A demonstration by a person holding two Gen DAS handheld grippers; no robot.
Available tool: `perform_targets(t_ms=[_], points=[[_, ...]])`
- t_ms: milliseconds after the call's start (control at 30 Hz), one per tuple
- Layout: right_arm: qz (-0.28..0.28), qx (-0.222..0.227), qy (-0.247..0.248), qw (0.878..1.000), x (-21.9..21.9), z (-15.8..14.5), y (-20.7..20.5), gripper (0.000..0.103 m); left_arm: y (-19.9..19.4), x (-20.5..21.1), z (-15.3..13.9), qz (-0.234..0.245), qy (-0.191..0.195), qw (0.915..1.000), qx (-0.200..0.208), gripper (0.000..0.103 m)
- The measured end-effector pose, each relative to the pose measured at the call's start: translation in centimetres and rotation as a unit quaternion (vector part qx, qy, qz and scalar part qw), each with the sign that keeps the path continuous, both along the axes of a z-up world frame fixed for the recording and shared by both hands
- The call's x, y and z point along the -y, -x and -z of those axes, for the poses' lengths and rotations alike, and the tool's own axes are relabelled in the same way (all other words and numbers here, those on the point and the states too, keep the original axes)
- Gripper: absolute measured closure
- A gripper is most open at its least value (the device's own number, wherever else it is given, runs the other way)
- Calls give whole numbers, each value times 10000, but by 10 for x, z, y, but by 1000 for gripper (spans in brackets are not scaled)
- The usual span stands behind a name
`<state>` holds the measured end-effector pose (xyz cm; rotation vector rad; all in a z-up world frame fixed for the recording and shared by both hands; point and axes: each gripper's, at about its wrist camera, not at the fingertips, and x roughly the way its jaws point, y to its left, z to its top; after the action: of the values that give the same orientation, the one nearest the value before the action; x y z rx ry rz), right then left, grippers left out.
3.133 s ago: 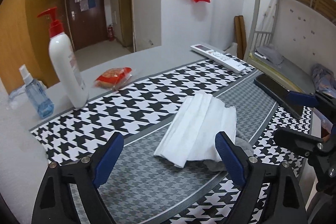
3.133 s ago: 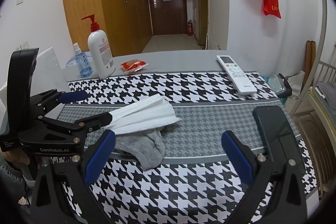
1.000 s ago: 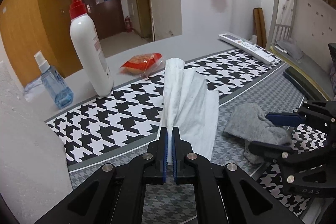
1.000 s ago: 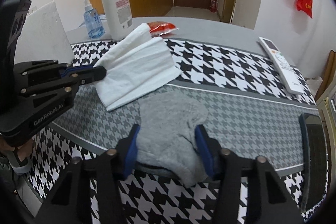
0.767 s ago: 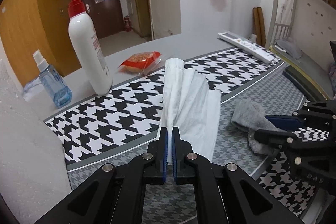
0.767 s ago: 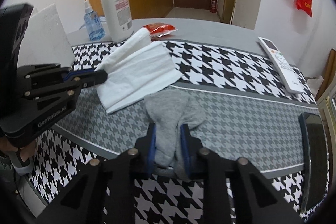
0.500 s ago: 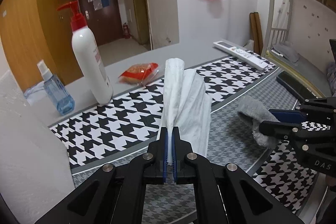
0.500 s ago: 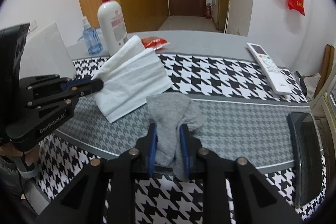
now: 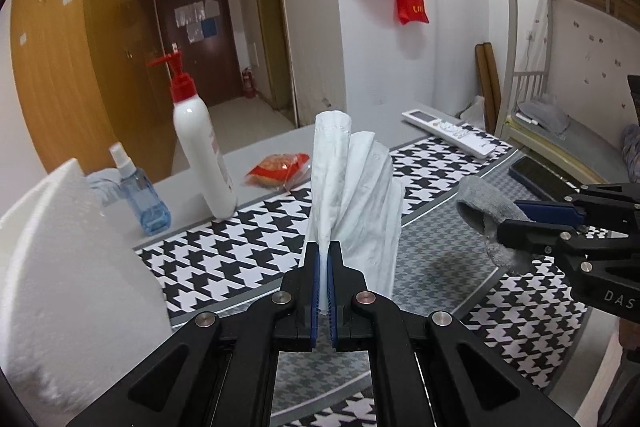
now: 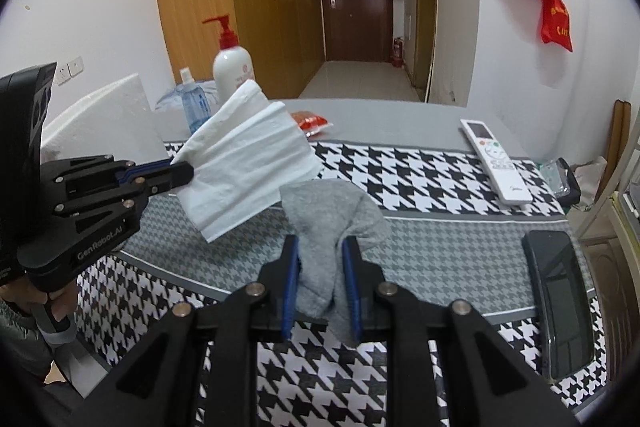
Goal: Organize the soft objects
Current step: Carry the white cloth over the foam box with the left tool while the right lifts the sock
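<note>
White folded cloth (image 9: 352,195) is pinched at its lower edge between the blue pads of the left gripper (image 9: 323,277), whose jaws are pressed almost together on it. It fans upward from the jaws, clear of the houndstooth table mat (image 9: 248,247); in the right wrist view its free corner hangs above the grey centre band of the mat.

Grey sock (image 10: 332,227) is clamped between the pads of the right gripper (image 10: 322,279), jaws narrow with the fabric bunched between them. Its upper part flops forward over the fingertips and its lower end hangs below the jaws. The sock is off the mat. In the left wrist view it sits at the right, near the cloth but not touching it.

On the grey tabletop (image 10: 400,119) behind the mat stand a white pump bottle with red dispenser (image 9: 202,151) and a blue spray bottle (image 9: 142,195), close together. A red snack packet (image 9: 278,167) lies just beyond the mat's far edge. A white remote control (image 10: 496,163) lies across the mat's right end, and a black phone (image 10: 558,303) lies near its right edge. A white foam block (image 9: 60,287) occupies the left side. A person's hand (image 10: 52,307) grips the left gripper's handle.
</note>
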<state>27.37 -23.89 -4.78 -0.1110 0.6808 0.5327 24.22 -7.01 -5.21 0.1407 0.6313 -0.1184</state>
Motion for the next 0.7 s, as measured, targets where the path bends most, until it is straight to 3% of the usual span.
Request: perform_targets(t_ms=[500,700], points=[[-110,457,-129,9988,-17,-31,28,78,39,-20,-39,-189,53,9985,516,99],[-48,295,0,9996,-21,-23,29,77,51,-28,-47,-229,73,9976,654,99]])
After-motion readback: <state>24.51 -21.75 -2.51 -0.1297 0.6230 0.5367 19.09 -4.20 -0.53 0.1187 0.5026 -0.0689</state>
